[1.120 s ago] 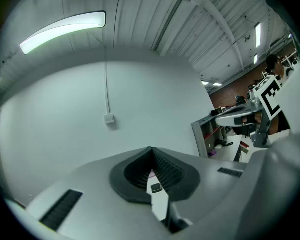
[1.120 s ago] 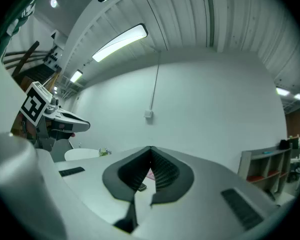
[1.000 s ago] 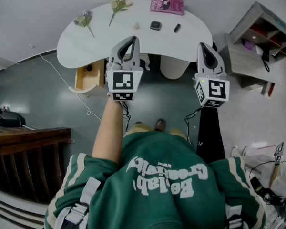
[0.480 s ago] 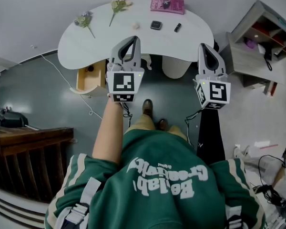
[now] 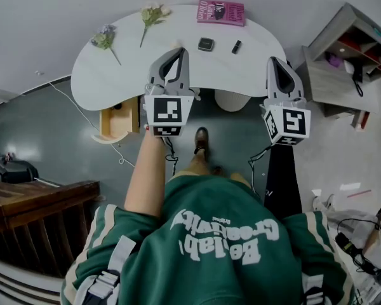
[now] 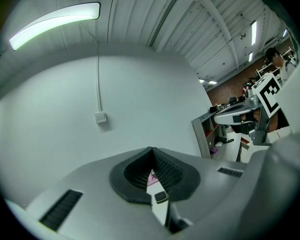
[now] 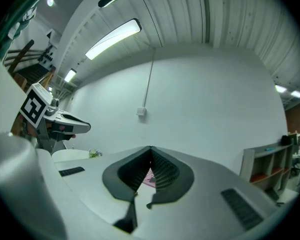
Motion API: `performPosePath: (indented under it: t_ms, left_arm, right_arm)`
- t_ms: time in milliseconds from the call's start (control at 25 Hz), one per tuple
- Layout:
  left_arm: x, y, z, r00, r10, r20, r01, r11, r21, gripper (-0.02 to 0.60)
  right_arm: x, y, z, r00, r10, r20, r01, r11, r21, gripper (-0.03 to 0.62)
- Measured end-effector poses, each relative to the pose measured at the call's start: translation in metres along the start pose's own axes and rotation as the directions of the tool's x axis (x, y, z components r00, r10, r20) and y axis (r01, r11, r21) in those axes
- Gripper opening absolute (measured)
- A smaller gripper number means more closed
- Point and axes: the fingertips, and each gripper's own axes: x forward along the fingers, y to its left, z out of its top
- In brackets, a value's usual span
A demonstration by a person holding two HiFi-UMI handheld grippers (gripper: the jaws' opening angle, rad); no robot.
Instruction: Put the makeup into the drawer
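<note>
Makeup lies far on the bench; left hand-held gripper and right hand-held gripper, pressed together, may shove it off.

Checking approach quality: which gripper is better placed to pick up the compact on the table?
Probably left. The left gripper is nearer the compact, which sits in line with its shut jaws, and the open drawer is on its side. The right gripper is farther off.
</note>
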Motion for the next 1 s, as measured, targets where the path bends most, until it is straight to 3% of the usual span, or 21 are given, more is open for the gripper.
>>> performPosePath:
  t_ms: [480,1000]
  left_arm:
    - [0.12,0.051,-0.013,0.996,-0.084,0.027,0.084,0.996,-0.015,0.015]
    - [0.177,0.082,-0.047,0.99,-0.142,0.029,0.143,0.987,-0.073,0.015]
  right_arm:
    - [0.111,-0.029,-0.002,0.997,-0.073,-0.031,0.072,0.997,-0.01,0.009]
    - [0.162,-0.032,-0.019,0.987,-0.137,-0.089,0.135,0.99,-0.03,0.009]
